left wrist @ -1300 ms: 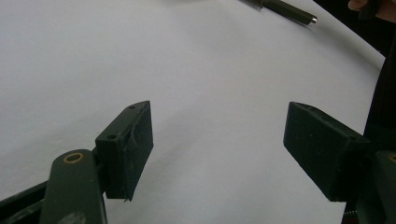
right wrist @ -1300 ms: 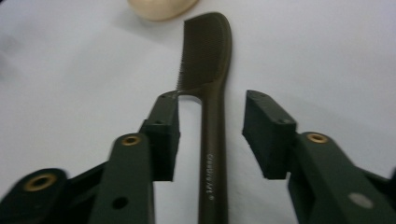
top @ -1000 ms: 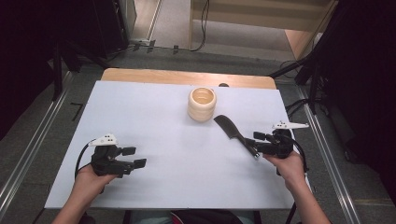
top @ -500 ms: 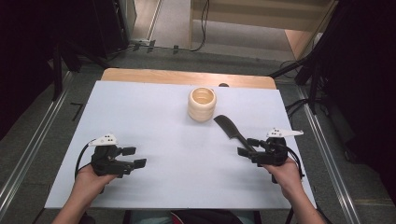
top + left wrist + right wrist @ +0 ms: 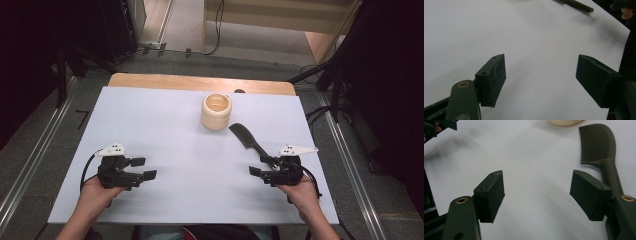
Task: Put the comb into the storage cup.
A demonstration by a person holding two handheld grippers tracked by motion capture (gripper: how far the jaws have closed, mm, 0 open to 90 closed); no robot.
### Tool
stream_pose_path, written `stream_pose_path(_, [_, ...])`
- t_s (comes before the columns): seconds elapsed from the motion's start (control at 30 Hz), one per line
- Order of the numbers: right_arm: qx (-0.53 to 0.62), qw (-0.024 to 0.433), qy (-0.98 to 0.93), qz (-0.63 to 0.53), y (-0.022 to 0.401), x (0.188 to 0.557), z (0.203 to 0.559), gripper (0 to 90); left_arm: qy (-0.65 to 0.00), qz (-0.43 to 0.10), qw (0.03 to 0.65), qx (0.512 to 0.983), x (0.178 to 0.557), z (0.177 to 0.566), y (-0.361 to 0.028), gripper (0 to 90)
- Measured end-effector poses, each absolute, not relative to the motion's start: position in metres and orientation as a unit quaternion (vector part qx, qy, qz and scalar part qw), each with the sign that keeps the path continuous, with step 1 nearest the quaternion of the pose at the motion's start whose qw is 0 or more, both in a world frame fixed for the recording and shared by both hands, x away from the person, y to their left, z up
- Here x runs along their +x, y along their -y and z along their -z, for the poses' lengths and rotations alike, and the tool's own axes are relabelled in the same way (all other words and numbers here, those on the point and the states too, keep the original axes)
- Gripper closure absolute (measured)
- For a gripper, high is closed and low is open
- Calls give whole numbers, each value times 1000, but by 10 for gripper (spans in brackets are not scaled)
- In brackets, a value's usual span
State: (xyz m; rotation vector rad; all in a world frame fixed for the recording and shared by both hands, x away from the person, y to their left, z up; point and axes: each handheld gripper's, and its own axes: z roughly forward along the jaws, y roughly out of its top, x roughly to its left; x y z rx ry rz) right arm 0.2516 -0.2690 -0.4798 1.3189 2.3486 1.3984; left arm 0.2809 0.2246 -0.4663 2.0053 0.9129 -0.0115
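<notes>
Right gripper (image 5: 261,166) now back off comb (image 5: 244,136), jaws apart.

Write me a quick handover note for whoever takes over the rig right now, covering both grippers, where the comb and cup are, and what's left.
Left gripper: open, empty, low over the white table at near left.
Right gripper: open, empty, beside the dark comb handle.
Comb: flat on the table, just right of the cream ribbed cup, apparently apart from it.
Done: nothing gripped.
Left: probably grasp the comb handle with the right gripper.
</notes>
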Motion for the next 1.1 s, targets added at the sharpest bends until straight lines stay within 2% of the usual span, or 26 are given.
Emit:
stream_pose_path(0.33, [430, 51, -776, -458, 262, 241, 481, 232, -372, 6, 453, 810, 281, 466, -225, 250])
stream_pose_path(1.1, [445, 50, -773, -450, 273, 250, 482, 209, -371, 7, 455, 810, 281, 466, -225, 250])
